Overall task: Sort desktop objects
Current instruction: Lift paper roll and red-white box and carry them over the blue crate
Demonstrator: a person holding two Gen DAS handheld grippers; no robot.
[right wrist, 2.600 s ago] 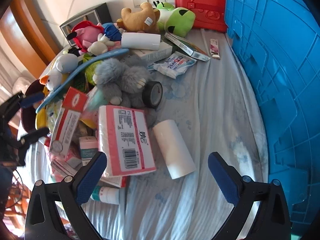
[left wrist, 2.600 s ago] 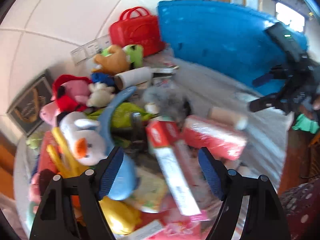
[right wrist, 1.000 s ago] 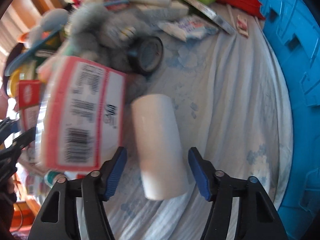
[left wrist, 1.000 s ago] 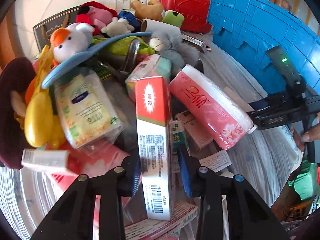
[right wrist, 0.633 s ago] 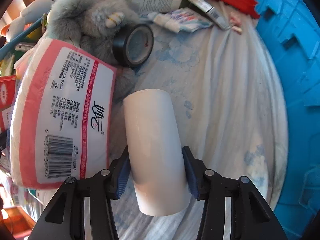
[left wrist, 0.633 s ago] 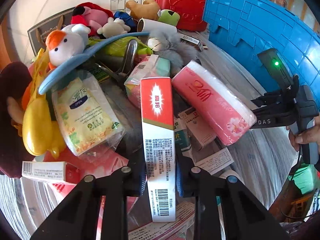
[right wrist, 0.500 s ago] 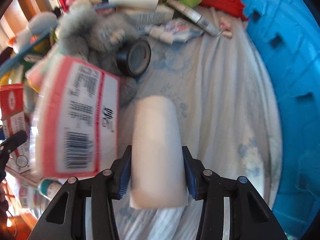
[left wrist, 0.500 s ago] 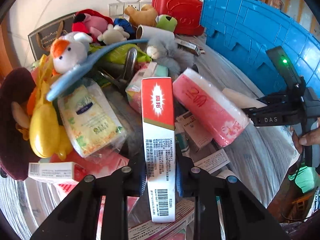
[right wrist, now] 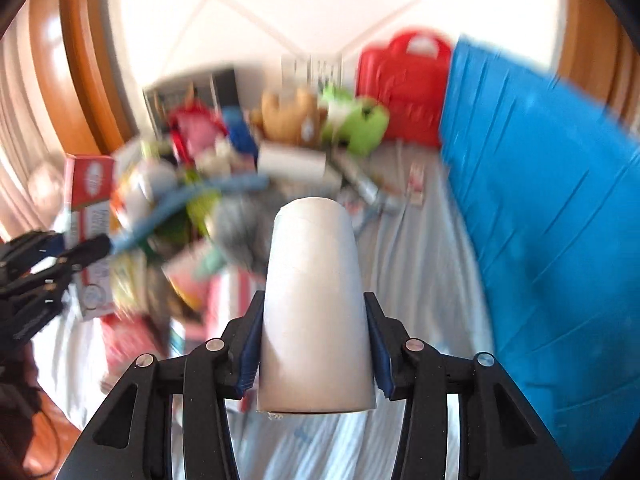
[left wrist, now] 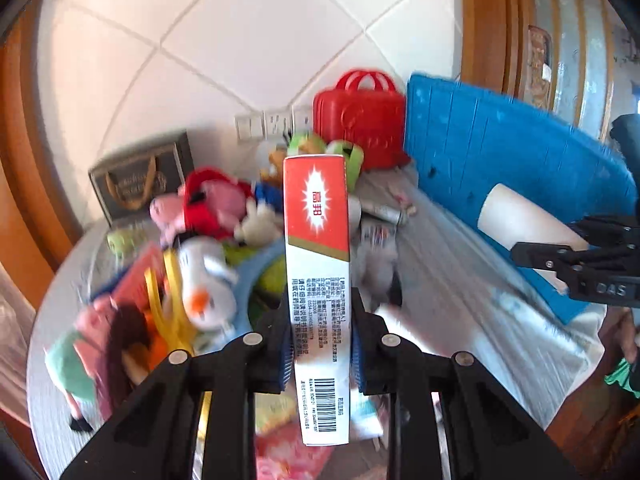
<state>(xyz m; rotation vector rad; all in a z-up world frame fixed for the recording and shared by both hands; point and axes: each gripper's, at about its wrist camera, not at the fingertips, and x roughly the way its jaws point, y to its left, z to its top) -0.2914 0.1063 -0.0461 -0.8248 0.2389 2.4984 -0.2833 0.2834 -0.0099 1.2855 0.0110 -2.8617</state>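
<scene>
My left gripper point(left wrist: 319, 354) is shut on a long red and white toothpaste box point(left wrist: 318, 280) and holds it up above the cluttered table. My right gripper point(right wrist: 314, 354) is shut on a white paper roll point(right wrist: 316, 304), lifted off the cloth. In the left wrist view the right gripper point(left wrist: 576, 264) with the roll point(left wrist: 524, 220) shows at the right, in front of the blue crate. In the right wrist view the left gripper point(right wrist: 52, 256) with the box point(right wrist: 90, 188) shows at the left.
A pile of plush toys point(left wrist: 208, 208), packets and boxes covers the left and middle of the table. A big blue crate point(right wrist: 560, 220) stands on the right. A red case point(left wrist: 360, 132) stands at the back by the wall. Pale cloth point(right wrist: 420, 256) lies between.
Both grippers closed on their objects and lifted: the left raised the toothpaste box out of the pile, the right raised the paper roll off the cloth. Both views tilted up.
</scene>
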